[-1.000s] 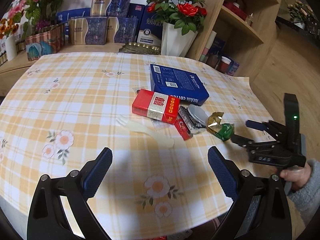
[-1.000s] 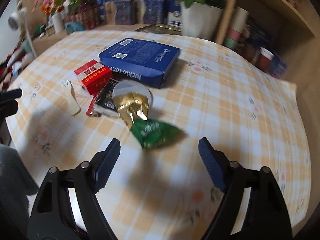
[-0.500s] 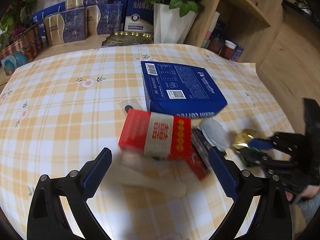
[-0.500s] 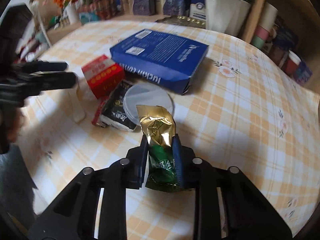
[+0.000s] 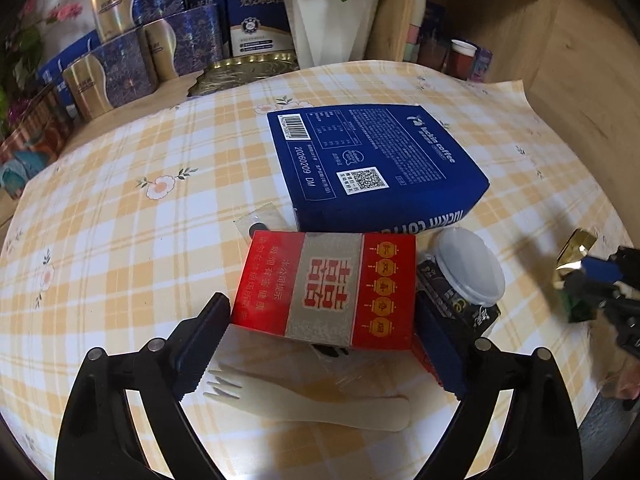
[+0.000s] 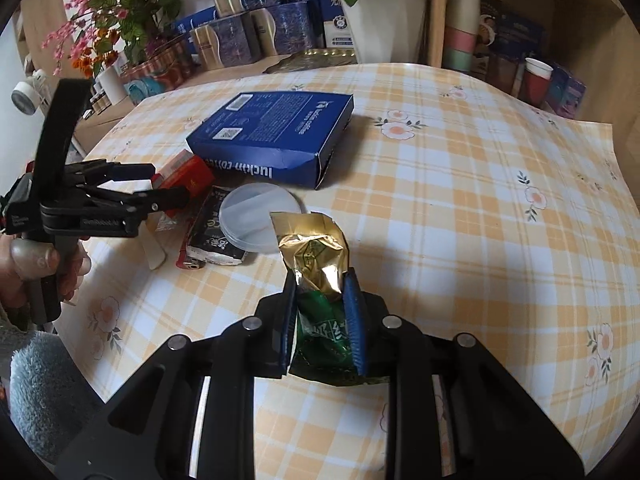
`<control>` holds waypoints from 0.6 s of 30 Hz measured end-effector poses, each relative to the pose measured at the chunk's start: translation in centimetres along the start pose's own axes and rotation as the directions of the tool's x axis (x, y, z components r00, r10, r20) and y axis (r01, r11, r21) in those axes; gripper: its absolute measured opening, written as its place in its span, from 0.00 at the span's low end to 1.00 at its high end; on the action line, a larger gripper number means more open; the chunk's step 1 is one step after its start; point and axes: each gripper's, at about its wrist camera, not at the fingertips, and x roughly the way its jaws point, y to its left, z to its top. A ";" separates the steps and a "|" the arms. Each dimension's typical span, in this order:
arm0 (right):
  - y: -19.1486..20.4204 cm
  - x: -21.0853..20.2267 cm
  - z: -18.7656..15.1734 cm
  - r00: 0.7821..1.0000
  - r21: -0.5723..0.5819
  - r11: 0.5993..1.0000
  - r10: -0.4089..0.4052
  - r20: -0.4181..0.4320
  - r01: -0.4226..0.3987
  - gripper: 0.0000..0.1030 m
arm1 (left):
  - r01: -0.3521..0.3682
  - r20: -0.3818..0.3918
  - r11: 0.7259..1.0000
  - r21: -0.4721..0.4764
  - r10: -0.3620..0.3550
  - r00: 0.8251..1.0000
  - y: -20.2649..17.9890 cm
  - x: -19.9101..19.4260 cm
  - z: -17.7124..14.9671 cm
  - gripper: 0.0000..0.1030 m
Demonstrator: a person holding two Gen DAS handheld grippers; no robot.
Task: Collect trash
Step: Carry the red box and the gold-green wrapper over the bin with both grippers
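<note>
My left gripper (image 5: 320, 340) has its fingers against both short ends of a red cigarette box (image 5: 328, 288), which seems slightly lifted at its near edge. A wooden fork (image 5: 320, 408) lies just under it. My right gripper (image 6: 322, 312) is shut on a green and gold wrapper (image 6: 316, 264), held above the table. A blue coffee box (image 5: 372, 160), a clear round lid (image 5: 468, 272) and a black sachet (image 5: 452, 300) lie beside the red box. The right gripper also shows at the right edge of the left wrist view (image 5: 600, 284).
The table has a yellow plaid cloth (image 6: 480, 200). At its far edge stand a white flower pot (image 5: 328, 20), stacked gift boxes (image 5: 120, 68) and a gold tray (image 5: 248, 72). A wooden shelf with paper cups (image 6: 536, 76) stands at the right.
My left gripper moved forward over the fork and closed in on the red box. My right gripper shut on the green wrapper and lifted it off the table.
</note>
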 end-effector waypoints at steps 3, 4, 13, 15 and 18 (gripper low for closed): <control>-0.1 -0.7 0.0 1.000 0.024 1.000 0.006 0.018 -0.006 0.25 | -0.047 -0.003 0.998 0.034 0.047 0.999 0.0 0.3 -0.1 0.87; 0.0 -0.9 -0.1 1.000 0.029 1.000 0.006 0.020 -0.007 0.25 | -0.049 -0.004 0.998 0.034 0.049 0.999 0.0 0.4 -0.1 0.87; 0.2 -1.6 -0.6 1.000 0.036 0.999 -0.002 0.019 0.002 0.25 | -0.020 0.000 0.999 -0.040 0.020 1.000 1.4 -0.2 -0.7 0.85; 0.3 -1.7 -0.6 1.000 0.039 0.999 -0.005 0.019 0.005 0.25 | -0.021 0.009 0.998 -0.054 0.021 1.000 1.9 -0.8 -0.8 0.85; 0.5 -1.9 -0.5 1.000 0.041 0.999 -0.011 0.022 0.010 0.25 | -0.025 0.028 0.998 -0.057 0.026 0.999 2.5 -2.1 -0.9 0.85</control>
